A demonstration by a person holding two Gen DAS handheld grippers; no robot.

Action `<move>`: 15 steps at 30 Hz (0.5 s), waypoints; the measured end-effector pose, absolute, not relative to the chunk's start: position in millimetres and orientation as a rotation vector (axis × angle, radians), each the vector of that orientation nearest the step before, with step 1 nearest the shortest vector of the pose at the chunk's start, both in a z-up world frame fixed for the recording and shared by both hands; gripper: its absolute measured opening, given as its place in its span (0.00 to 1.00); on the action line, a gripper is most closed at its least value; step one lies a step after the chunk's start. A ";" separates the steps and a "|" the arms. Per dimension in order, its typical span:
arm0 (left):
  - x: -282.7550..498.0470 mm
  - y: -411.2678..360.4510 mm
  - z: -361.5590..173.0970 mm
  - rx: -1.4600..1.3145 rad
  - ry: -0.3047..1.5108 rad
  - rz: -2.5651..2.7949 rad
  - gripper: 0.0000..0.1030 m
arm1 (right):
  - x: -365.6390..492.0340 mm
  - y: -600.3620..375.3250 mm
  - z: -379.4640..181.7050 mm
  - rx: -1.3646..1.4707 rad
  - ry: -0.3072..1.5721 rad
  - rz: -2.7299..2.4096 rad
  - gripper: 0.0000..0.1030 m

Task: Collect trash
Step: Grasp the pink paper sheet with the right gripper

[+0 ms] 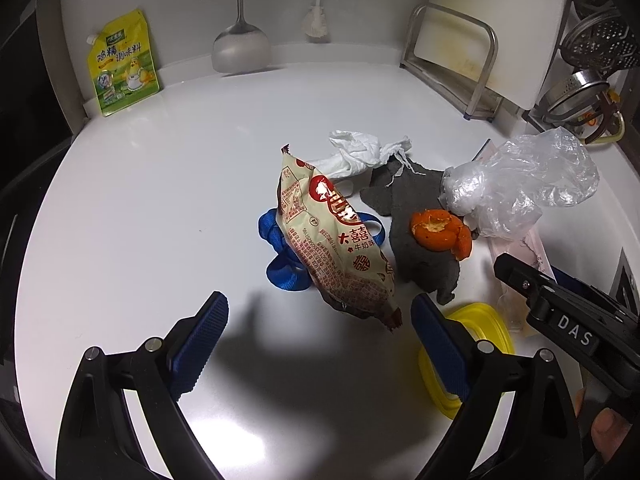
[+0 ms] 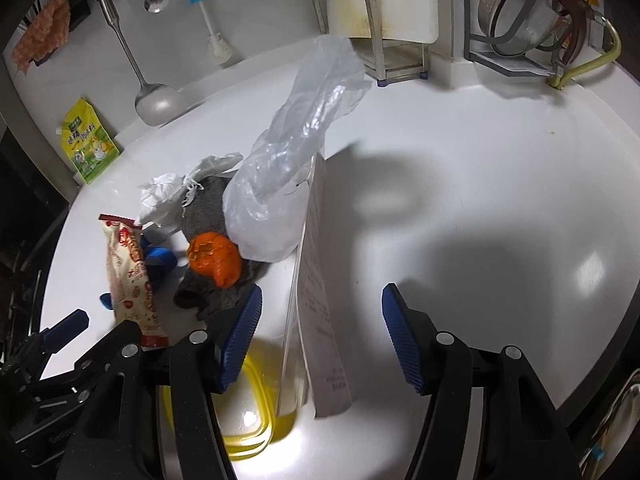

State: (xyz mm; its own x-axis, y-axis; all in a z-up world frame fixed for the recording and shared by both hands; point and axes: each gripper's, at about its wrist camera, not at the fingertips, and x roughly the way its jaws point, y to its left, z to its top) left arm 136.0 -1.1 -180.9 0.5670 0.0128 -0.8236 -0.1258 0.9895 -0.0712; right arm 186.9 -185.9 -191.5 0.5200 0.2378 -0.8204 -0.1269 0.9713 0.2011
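Trash lies in a heap on the white counter [image 1: 140,220]. A beige snack wrapper [image 1: 332,236] lies over a blue strap [image 1: 280,264]. Behind it are a crumpled white tissue [image 1: 356,152], a grey rag [image 1: 416,240], an orange peel [image 1: 440,232] and a clear plastic bag [image 1: 516,184]. A yellow lid [image 1: 480,336] lies at the right. My left gripper [image 1: 320,336] is open, just short of the wrapper. My right gripper [image 2: 320,336] is open around a clear packet with a printed sheet [image 2: 320,280], above the yellow lid [image 2: 244,408]. The peel [image 2: 214,258] and wrapper [image 2: 132,272] lie to its left.
A yellow seasoning pouch [image 1: 120,68] leans on the back wall, beside a hanging ladle [image 1: 240,44] and a brush [image 1: 316,20]. A metal rack with a cutting board [image 1: 456,52] and a dish rack with steel bowls [image 2: 524,12] stand at the back right.
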 end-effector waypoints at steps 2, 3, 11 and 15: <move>136.9 -2.4 -181.4 -0.128 0.966 0.079 0.88 | 188.5 -186.3 -193.0 0.119 1.002 0.218 0.58; 137.3 -3.1 -181.7 -0.128 0.966 0.077 0.88 | 188.4 -186.3 -193.6 0.117 1.000 0.218 0.56; 143.1 -9.5 -189.3 -0.143 0.979 0.070 0.88 | 186.2 -184.2 -194.9 0.101 0.992 0.259 0.21; 147.1 -10.8 -193.2 -0.152 0.987 0.075 0.88 | 182.8 -185.4 -192.8 0.101 0.980 0.276 0.11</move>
State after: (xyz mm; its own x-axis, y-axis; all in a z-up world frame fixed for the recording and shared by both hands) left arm 147.1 -10.8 -193.2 0.5497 -0.0060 -0.8354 -0.1320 0.9868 -0.0940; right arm 182.8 -185.4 -192.8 0.5254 0.2760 -0.8048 -0.1851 0.9603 0.2085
